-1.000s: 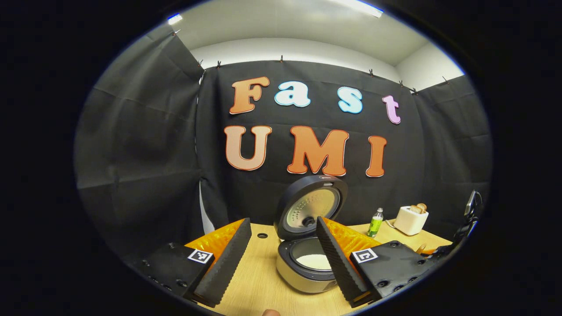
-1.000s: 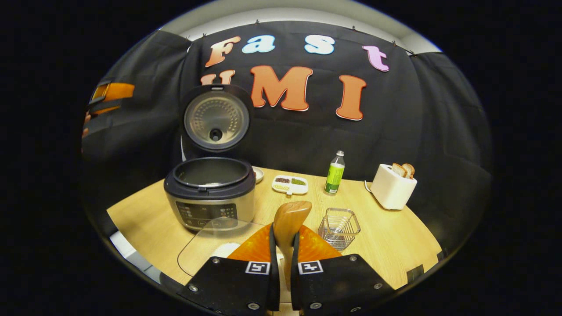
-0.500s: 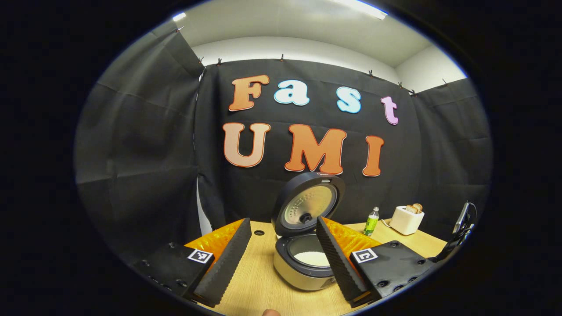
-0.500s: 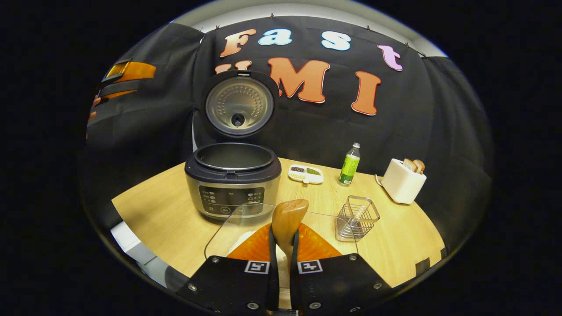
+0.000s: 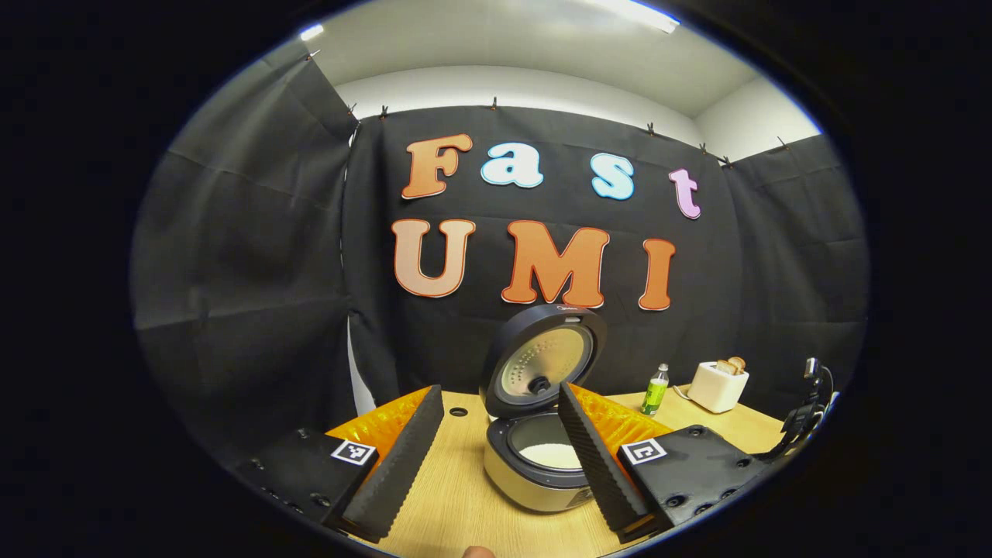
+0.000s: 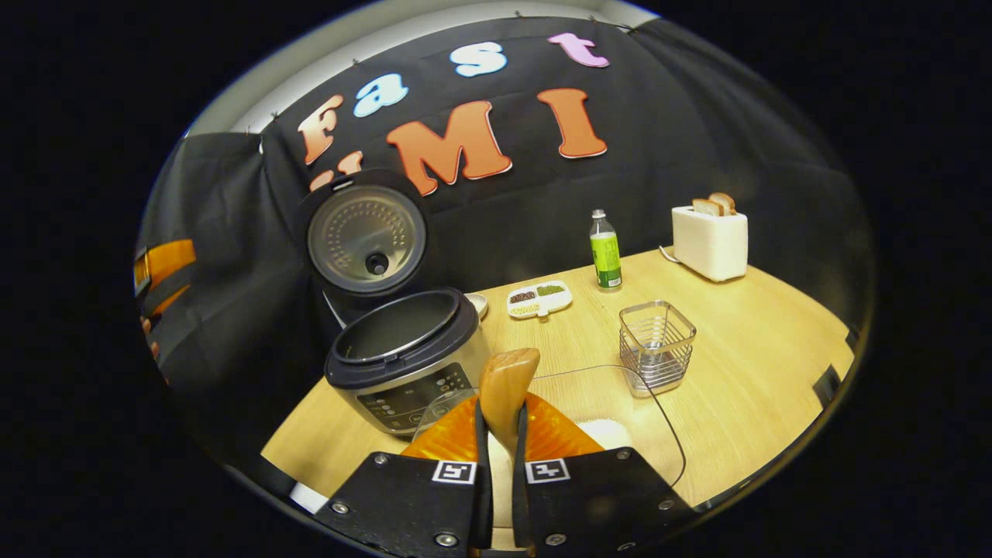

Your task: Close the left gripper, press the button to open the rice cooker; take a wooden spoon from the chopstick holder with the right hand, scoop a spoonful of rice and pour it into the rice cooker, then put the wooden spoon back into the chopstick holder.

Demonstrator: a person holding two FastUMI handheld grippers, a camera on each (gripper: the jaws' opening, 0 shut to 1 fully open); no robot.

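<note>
Wooden spoon clamped between right gripper fingers beside open rice cooker, chopstick holder right of cooker, left gripper jaws wide.

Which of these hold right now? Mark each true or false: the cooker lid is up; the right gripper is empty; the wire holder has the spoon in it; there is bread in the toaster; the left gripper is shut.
1. The rice cooker lid is up: true.
2. The right gripper is empty: false, it is shut on the wooden spoon.
3. The chopstick holder has the spoon in it: false, the spoon is in the gripper.
4. The toaster has bread in it: true.
5. The left gripper is shut: false, its fingers stand apart.
</note>
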